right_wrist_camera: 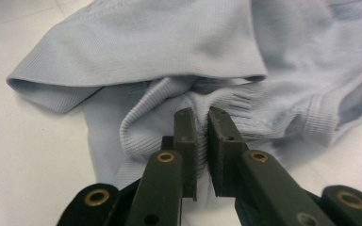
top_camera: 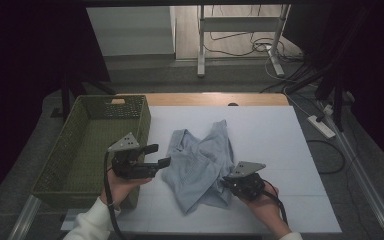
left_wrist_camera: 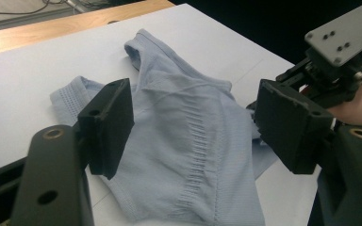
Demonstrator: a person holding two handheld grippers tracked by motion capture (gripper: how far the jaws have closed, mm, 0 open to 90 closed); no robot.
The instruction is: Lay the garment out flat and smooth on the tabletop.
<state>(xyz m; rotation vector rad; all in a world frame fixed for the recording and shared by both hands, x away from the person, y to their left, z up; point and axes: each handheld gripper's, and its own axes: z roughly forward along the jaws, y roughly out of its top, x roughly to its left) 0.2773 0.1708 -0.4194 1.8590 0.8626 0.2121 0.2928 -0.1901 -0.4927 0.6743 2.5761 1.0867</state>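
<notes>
A crumpled light blue garment (top_camera: 200, 165) is seen at the centre of the high view, lying on the white tabletop (top_camera: 275, 135), just right of the woven green basket (top_camera: 87, 142) that occupies the left of the frame. The right gripper (top_camera: 228, 183) is held at the lower right edge of the cloth, and in the right gripper view a fold of ribbed hem is pinched between its two black jaws at the lower middle of the frame; the jaws are drawn nearly together with the fabric pressed between the pads, so the garment (right_wrist_camera: 179, 61) is grasped there. The left gripper (top_camera: 161, 155) is held at the lower left of the cloth, between basket and garment, with its jaws spread wide and nothing between them. In the left gripper view the garment (left_wrist_camera: 188, 141) is seen through that gap, spread across the middle of the frame, while the right gripper (left_wrist_camera: 259, 110) is visible at the right edge, at the cloth's far side. A wooden strip (top_camera: 215, 98) is seen along the table's far edge.
</notes>
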